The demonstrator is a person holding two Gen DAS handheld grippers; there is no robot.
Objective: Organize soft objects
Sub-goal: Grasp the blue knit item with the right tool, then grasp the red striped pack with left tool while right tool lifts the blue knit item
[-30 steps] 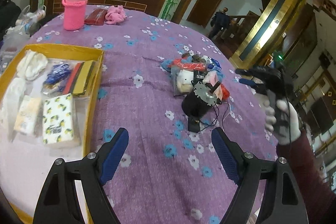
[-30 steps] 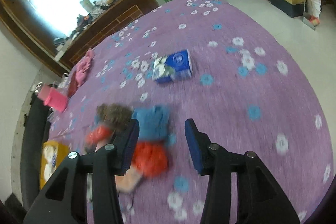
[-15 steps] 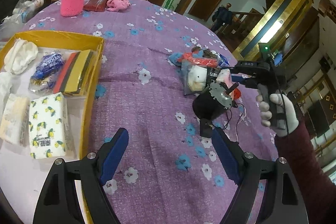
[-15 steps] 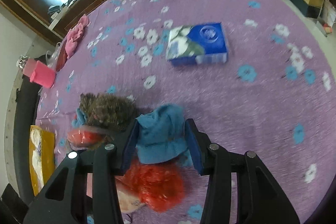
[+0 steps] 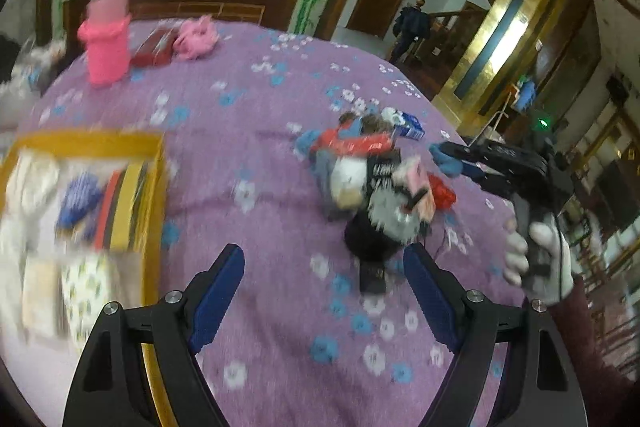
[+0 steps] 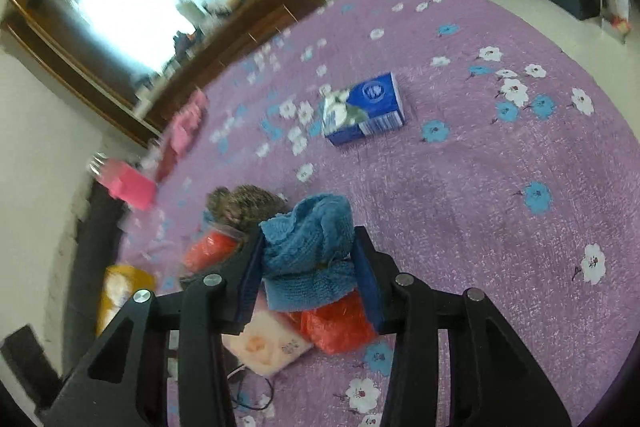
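A pile of soft things (image 5: 376,179) lies on the purple flowered tablecloth (image 5: 256,147): red bags, a white pack, a furry brown piece. In the right wrist view my right gripper (image 6: 308,267) is shut on a blue knitted cloth (image 6: 308,231), which bunches up between the pads above a red bag (image 6: 340,327). In the left wrist view that right gripper (image 5: 452,159), held by a white-gloved hand (image 5: 536,267), reaches into the pile from the right. My left gripper (image 5: 324,291) hangs open over bare cloth, with nothing between its fingers.
A yellow tray (image 5: 88,139) at the left holds tissue packs and cloths. A black round device (image 5: 372,239) with a cable sits at the front of the pile. A blue tissue pack (image 6: 368,107) lies beyond it. A pink knitted bottle cover (image 5: 106,47) and pink cloth (image 5: 196,37) stand far back.
My right gripper came down onto the pile, its pads closed around the blue cloth, and the cloth now bunches up between them. My left gripper shifted across the table and stayed open.
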